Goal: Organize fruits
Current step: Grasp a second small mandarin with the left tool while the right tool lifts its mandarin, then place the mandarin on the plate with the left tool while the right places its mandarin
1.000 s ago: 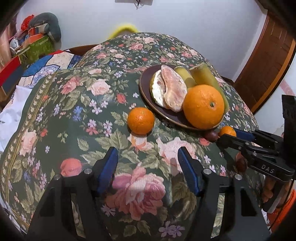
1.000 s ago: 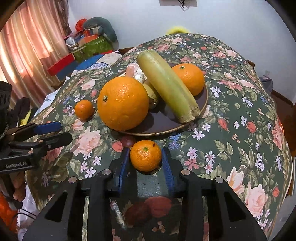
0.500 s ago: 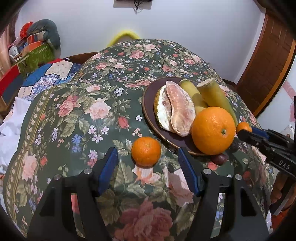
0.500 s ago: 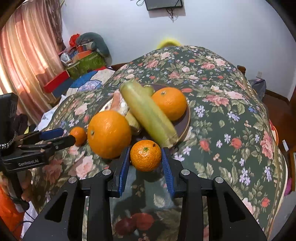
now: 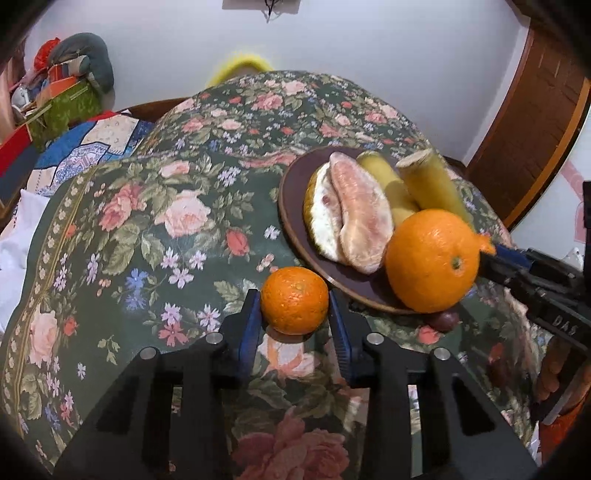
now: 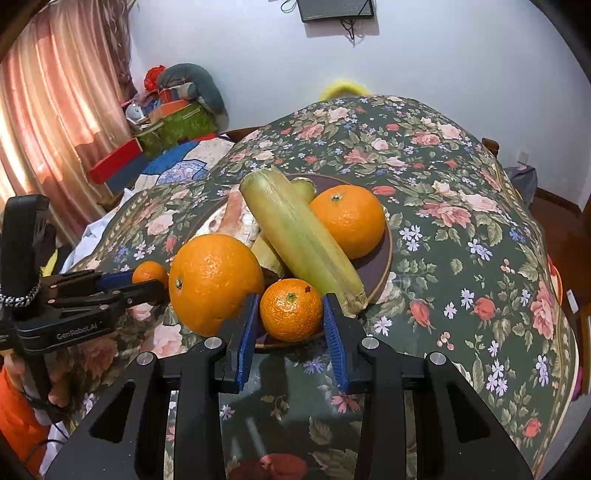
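A plain pale wall (image 6: 443, 55) closes the far side, with a dark screen (image 6: 336, 9) mounted high and cables hanging below it. Pink curtains (image 6: 55, 110) glow with daylight at left. Boxes and bundled cloth (image 6: 177, 107) pile in the far left corner. A brown wooden door (image 5: 535, 122) stands at right.

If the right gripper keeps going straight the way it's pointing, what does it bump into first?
Probably the plate. The right gripper is shut on a small tangerine, held near the plate's front rim. Straight on, that tangerine would likely meet the big orange or the green stalk, though depth is hard to judge.
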`<state>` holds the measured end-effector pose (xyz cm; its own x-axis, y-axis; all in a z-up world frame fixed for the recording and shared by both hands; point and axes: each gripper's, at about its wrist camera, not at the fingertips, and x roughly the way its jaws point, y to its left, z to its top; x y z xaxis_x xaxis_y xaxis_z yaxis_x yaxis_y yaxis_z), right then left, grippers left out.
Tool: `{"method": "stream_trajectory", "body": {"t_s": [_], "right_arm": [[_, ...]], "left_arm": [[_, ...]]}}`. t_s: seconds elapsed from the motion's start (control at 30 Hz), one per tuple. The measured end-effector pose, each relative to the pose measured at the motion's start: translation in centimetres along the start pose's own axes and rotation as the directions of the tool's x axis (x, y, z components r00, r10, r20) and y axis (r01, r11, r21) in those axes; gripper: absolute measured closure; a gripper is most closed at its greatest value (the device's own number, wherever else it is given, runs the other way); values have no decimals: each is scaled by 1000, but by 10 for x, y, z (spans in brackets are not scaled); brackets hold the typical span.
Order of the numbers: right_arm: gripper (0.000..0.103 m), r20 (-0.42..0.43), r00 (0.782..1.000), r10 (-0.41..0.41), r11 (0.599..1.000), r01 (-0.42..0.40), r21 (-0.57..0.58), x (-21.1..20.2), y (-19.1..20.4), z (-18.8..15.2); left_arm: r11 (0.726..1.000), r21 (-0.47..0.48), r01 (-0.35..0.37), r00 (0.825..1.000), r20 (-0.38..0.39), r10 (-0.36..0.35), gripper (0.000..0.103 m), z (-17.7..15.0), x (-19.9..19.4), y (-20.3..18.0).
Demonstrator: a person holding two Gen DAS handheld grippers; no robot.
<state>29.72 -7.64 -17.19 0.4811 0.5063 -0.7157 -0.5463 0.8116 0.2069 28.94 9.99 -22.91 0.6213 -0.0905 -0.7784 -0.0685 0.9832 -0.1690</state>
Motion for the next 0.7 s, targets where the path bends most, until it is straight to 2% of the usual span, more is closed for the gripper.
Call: {"method": "stream_trajectory", "body": {"t_s": [0.2,0.4,0.57,0.7], "right_arm": [[71,2,1000,2,1000,-2,2,-1,0,0],[71,70,998,-2,1000,4,-18,-22,2,12],[71,109,994,-12,1000,14,-16,-31,-3,21],[71,116,993,-16,1000,15,8,-30,-14,24]], "left_arm": [[999,7,35,998,53,-36,67,19,-16,-13],[996,70,58,994,86,-64,67,47,-18,-42],[992,104,69,995,63,-76,67,59,-3,-62],[994,85,63,998,20,-65,67,63,16,-64]]}}
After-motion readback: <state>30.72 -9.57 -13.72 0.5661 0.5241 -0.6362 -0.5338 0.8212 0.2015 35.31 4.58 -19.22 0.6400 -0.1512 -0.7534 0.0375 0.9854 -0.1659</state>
